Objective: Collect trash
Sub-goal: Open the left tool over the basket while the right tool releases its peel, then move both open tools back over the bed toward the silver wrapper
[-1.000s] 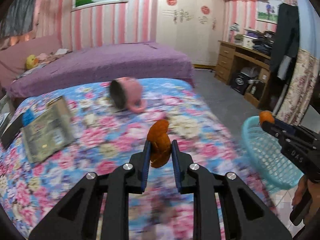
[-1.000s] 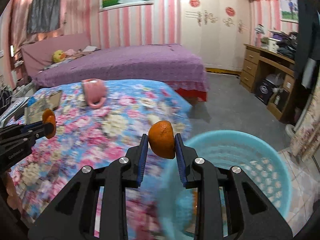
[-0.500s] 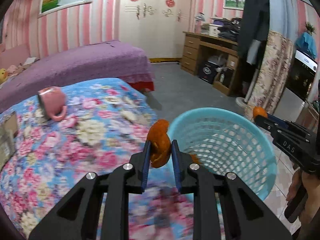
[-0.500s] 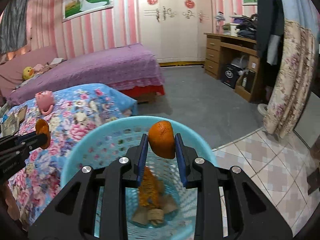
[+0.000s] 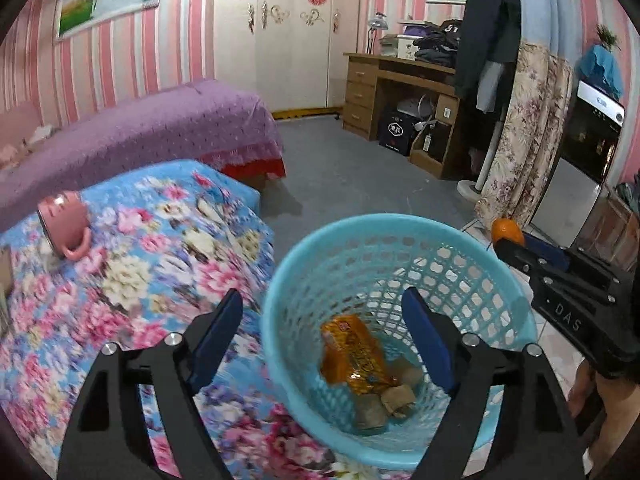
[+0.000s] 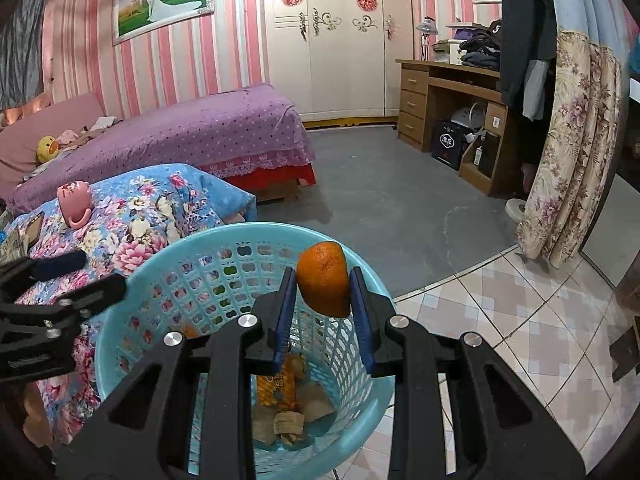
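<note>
Left gripper (image 5: pixel 322 334): jaws just sprung wide, empty, over the blue basket (image 5: pixel 480 248).
Right gripper (image 6: pixel 323 304): pinching orange peel (image 6: pixel 323 282) above basket.
Basket bottom: wrapper (image 5: pixel 354 354), crumpled scraps partly hidden.

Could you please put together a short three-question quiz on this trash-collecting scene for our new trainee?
1. True or false: the left tongs are clamped on a piece of peel.
2. What do the right tongs hold: A an orange peel, B a pink mug, C a snack wrapper?
3. Where does the pink mug lie?

Key
1. False. Their jaws have just been opening and stand wide with nothing between them, above the blue basket.
2. A. The orange peel is pinched above the basket, which already holds an orange wrapper and crumpled paper.
3. On its side on the floral bedspread.
</note>
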`<state>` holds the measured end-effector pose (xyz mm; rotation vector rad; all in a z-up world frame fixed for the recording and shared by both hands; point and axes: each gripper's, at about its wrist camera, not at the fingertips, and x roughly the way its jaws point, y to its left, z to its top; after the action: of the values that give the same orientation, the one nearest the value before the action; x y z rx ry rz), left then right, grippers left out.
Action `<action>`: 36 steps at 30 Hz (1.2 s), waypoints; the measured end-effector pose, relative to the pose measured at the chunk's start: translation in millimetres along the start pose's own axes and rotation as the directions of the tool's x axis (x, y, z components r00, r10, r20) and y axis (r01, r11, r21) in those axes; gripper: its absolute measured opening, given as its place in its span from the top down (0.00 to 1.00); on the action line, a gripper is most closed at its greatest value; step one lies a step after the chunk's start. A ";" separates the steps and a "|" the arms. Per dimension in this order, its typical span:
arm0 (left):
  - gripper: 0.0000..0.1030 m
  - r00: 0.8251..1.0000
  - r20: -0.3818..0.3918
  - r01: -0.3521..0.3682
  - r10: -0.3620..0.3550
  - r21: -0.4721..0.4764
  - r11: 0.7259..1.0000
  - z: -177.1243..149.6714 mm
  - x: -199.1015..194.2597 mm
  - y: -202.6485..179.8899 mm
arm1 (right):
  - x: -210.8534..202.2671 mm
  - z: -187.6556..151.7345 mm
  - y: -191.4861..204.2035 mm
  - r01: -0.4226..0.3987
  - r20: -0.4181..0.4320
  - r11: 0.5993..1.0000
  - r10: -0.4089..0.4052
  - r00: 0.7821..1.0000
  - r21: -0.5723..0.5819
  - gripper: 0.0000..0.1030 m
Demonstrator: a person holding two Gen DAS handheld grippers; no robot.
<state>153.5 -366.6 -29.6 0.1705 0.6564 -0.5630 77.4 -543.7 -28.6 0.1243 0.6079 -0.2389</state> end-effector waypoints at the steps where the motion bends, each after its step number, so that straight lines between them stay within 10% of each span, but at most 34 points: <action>1: 0.20 1.000 -0.001 -0.015 0.015 0.010 1.000 0.3 -0.3 1.7 | 1.6 0.5 0.2 0.000 0.000 1.000 0.000 1.000 0.000 0.73; 17: 0.09 0.989 0.023 -0.145 0.147 -0.082 0.986 -3.8 -25.9 68.4 | 13.1 8.0 28.6 -0.006 0.009 0.999 0.006 1.000 -0.034 0.70; 26: 0.09 0.985 0.014 -0.168 0.171 -0.104 0.980 -11.6 -32.9 86.1 | 12.8 13.1 47.8 0.013 0.032 0.999 -0.012 0.999 -0.032 0.12; 36: 0.09 0.972 0.022 -0.229 0.232 -0.100 0.968 -13.2 -65.0 129.5 | 11.5 24.1 94.2 0.018 0.035 1.000 -0.017 0.999 -0.013 0.04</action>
<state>174.8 -225.2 -2.7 0.1439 0.6200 -0.3087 124.1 -459.3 -11.4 0.1015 0.5764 -0.2531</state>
